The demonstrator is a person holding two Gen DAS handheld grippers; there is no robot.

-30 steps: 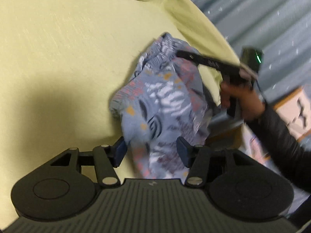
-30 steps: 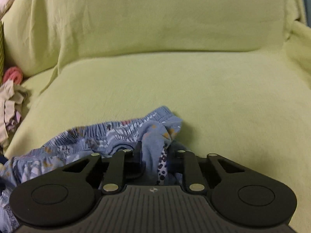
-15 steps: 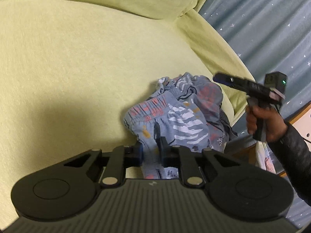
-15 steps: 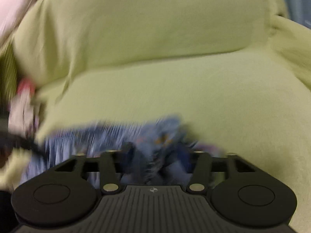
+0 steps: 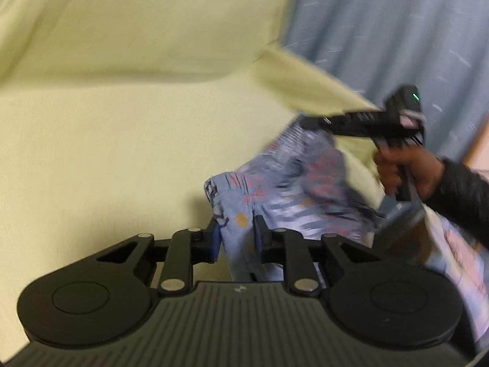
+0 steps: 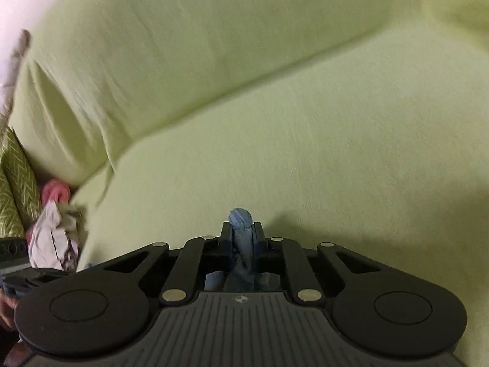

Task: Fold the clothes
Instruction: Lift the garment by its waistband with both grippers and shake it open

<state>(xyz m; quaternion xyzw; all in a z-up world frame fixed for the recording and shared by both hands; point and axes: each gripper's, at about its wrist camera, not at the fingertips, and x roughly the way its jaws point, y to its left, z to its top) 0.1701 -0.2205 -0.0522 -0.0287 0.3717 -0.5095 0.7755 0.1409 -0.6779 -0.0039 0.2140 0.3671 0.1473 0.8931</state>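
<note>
A blue patterned pair of shorts (image 5: 284,183) hangs between both grippers above the yellow-green sofa seat (image 5: 107,153). My left gripper (image 5: 237,238) is shut on one edge of the shorts. My right gripper (image 6: 241,235) is shut on another bunched edge of the shorts (image 6: 240,218). In the left wrist view the right gripper (image 5: 308,120) shows at the upper right, held by a hand, pinching the waistband. The cloth is blurred by motion.
The sofa backrest (image 6: 183,46) rises behind the seat. A pile of pink and white clothes (image 6: 53,232) and a patterned green cushion (image 6: 15,177) lie at the sofa's left end. A blue-grey curtain (image 5: 397,30) hangs to the right.
Both grippers have lifted the shorts off the seat and pulled them apart. The right gripper closed on the waistband and rose. The left gripper keeps its hold.
</note>
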